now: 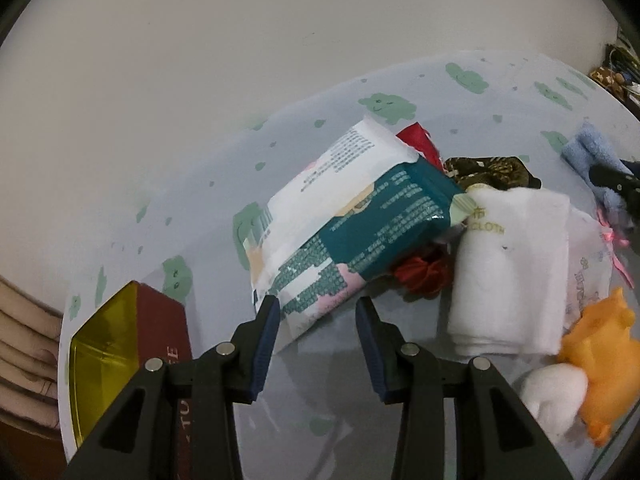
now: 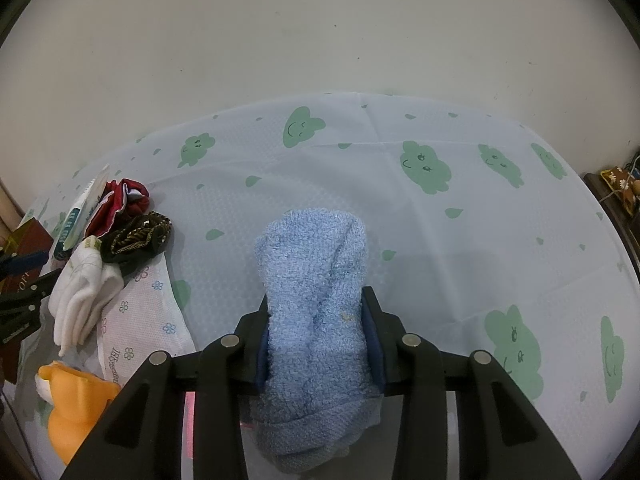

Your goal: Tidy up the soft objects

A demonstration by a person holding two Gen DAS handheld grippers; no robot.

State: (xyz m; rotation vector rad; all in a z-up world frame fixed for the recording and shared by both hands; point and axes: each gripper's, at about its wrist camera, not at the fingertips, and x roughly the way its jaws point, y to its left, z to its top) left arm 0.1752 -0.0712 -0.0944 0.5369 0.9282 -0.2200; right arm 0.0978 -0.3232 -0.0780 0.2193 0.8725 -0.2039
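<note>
My right gripper (image 2: 316, 304) is shut on a rolled blue towel (image 2: 316, 280), held over the clouded tablecloth (image 2: 400, 208); the towel also shows in the left wrist view (image 1: 592, 156). My left gripper (image 1: 316, 312) is open and empty, just in front of a teal and white wipes pack (image 1: 344, 216). Beside the pack lie a folded white cloth (image 1: 508, 272), a red fabric piece (image 1: 420, 276), a dark patterned fabric (image 1: 488, 168), a white flowered pouch (image 2: 148, 312) and an orange plush toy (image 1: 604, 356).
A dark red box with a yellow lid (image 1: 132, 360) stands at the table's left edge. A plain wall (image 2: 320, 32) runs behind the table. Dark furniture with clutter (image 2: 620, 192) is at the far right.
</note>
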